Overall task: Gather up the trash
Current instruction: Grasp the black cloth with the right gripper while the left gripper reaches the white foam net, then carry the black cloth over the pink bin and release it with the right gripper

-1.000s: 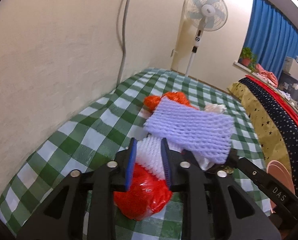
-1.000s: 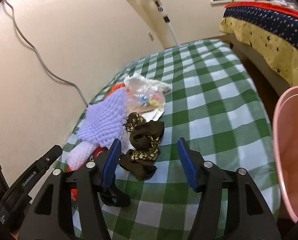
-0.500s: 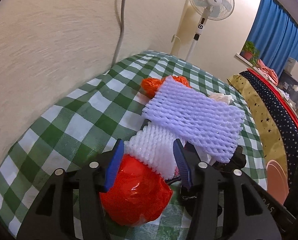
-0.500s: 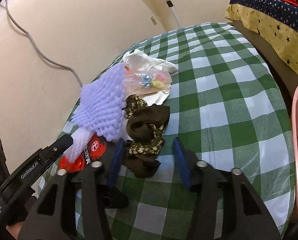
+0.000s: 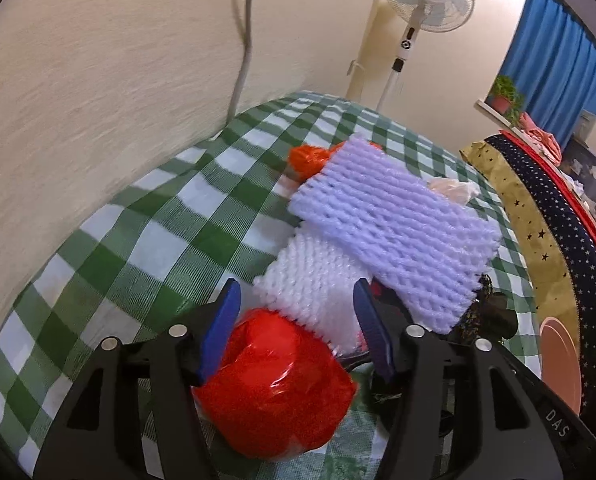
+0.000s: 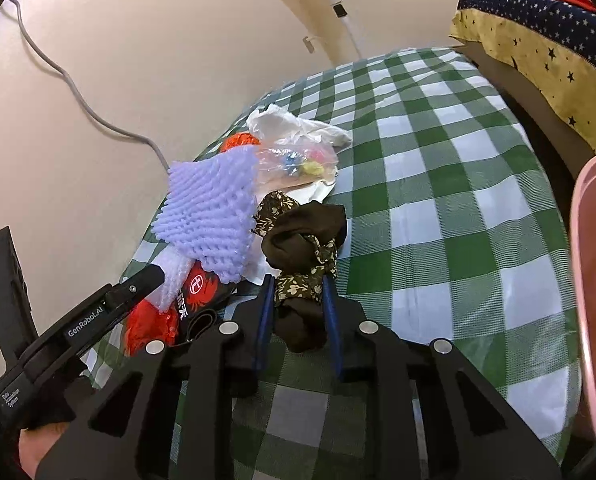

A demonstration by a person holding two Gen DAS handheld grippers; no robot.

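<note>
My right gripper (image 6: 298, 304) jaws are closing on the dark cloth (image 6: 304, 248), seemingly touching it. My left gripper (image 5: 298, 320) jaws gape, straddling the red bag (image 5: 273, 388) and white foam (image 5: 318, 288).

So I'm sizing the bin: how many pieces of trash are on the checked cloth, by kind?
Foam nets: 2, purple and white
Red or orange plastic: 2
Clear bags: 2
Dark cloth wad: 1
Total: 7

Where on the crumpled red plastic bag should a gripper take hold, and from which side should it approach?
Grip the red plastic bag across its bulging near end, coming from the table's near edge. That end lies bare, while the white foam net covers its far end.
</note>
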